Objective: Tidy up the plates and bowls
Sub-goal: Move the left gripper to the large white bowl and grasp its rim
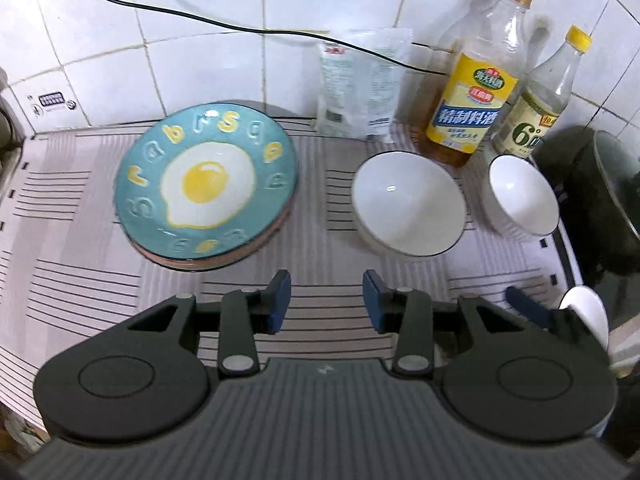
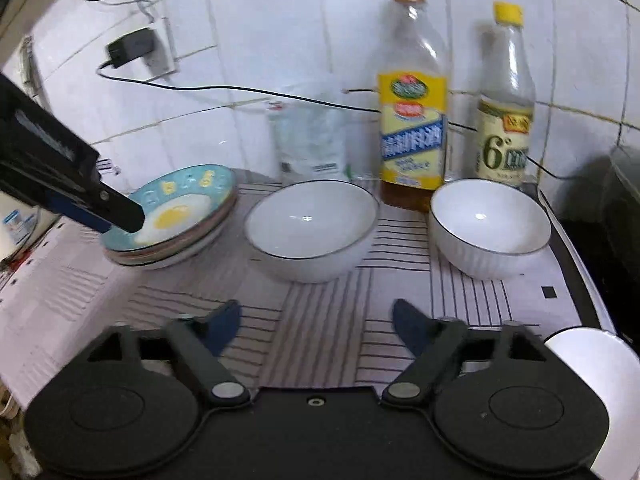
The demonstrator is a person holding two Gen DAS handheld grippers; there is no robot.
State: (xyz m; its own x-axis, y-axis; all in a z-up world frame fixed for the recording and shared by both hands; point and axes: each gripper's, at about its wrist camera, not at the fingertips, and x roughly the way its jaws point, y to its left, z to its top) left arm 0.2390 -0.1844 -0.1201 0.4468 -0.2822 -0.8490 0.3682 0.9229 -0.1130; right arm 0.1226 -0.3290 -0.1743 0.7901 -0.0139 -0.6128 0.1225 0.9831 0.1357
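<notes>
Plates: a stack of plates (image 1: 206,184), topped by a teal plate painted with a fried egg, was seen on the left of a striped mat (image 1: 60,280), near the tiled wall.
Bowls: a large white bowl (image 1: 408,204) was seen right of the stack, well apart from it; a smaller white bowl (image 1: 522,196) was seen further right, near the mat's edge. The two bowls were not nested.
Left gripper (image 1: 326,300): its fingers were seen partly spread, with nothing between them, held nearer than the plates and the large bowl.
Right gripper (image 2: 316,320): its fingers were seen spread wide and empty, held nearer than the two bowls.
Risk: a bowl's smooth rim could be judged liable to slip from the pads if pinched shallowly; the small bowl could be pushed off the mat's right edge.
Surroundings: two bottles (image 2: 412,120) were seen standing just behind the bowls, with a clear packet (image 1: 362,84) against the wall and a black cable (image 1: 240,28) running along the tiles.
Obstacles: the bottles could be knocked over by a bowl lifted far-wards; a dark appliance (image 1: 592,208) crowded the right side.
</notes>
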